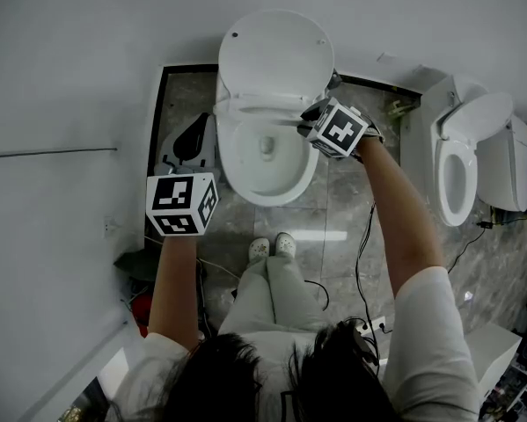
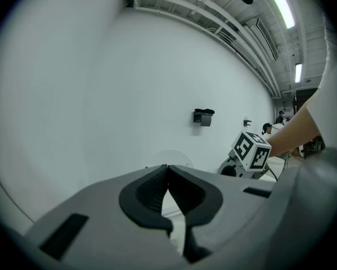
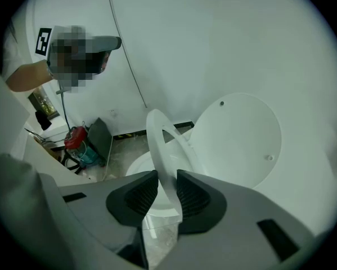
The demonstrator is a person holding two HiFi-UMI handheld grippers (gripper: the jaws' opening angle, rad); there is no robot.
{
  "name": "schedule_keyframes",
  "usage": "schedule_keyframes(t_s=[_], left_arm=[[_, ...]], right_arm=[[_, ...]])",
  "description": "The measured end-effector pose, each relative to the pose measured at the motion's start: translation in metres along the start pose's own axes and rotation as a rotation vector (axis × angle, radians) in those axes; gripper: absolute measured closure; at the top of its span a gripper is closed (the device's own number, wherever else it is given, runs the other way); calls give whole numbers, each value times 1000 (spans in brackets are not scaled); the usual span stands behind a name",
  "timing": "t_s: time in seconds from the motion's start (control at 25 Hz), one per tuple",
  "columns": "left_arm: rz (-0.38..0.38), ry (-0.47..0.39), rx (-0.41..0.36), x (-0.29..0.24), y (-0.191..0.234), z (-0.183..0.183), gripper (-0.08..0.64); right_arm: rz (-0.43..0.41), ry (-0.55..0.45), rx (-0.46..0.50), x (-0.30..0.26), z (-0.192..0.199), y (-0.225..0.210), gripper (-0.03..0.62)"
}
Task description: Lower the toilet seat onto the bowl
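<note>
A white toilet bowl [image 1: 263, 161] stands against the wall with its lid [image 1: 276, 55] raised. The toilet seat [image 1: 250, 108] is tilted between lid and bowl. My right gripper [image 1: 311, 120] reaches to the seat's right side. In the right gripper view its pads [image 3: 139, 194] close on the seat [image 3: 160, 145] rim, with the lid [image 3: 241, 139] behind and the bowl [image 3: 135, 165] below. My left gripper [image 2: 167, 176] is shut on nothing and faces the bare white wall, off to the left of the toilet; its marker cube [image 1: 182, 202] shows in the head view.
A second white toilet [image 1: 470, 156] stands to the right. A black object [image 1: 191, 139] sits on the floor left of the bowl. Cables [image 1: 364, 244] run over the marble floor beside the person's feet [image 1: 272, 247]. A red canister [image 3: 75, 139] stands by the left wall.
</note>
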State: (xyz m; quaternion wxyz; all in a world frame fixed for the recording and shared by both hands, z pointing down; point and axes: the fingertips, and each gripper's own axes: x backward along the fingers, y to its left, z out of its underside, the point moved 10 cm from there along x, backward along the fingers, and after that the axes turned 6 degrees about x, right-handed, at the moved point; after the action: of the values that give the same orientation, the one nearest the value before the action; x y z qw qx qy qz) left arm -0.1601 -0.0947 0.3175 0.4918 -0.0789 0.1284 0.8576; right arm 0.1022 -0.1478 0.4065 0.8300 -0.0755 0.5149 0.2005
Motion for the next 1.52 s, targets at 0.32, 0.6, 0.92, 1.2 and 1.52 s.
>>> schedule_keyframes(t_s=[0.32,0.6,0.92,1.2,1.52], left_arm=[[-26,9,11,6,-8,6,551],[-34,33,8,3,-15,19,551],[-52,31,23,-6,-14,34,551],[-57,51,33,-15,-15,51,551],[-65,80,44,-20,-14,71,551]], right_arm=[[-94,37,29,-9,4,16,467],[-125,48,52,-19,12,26,464],[-202,58,74,-33,20,38,449],[-307,69,84,-49,30,50,437],[-385,44,17,-69,48,63,434]])
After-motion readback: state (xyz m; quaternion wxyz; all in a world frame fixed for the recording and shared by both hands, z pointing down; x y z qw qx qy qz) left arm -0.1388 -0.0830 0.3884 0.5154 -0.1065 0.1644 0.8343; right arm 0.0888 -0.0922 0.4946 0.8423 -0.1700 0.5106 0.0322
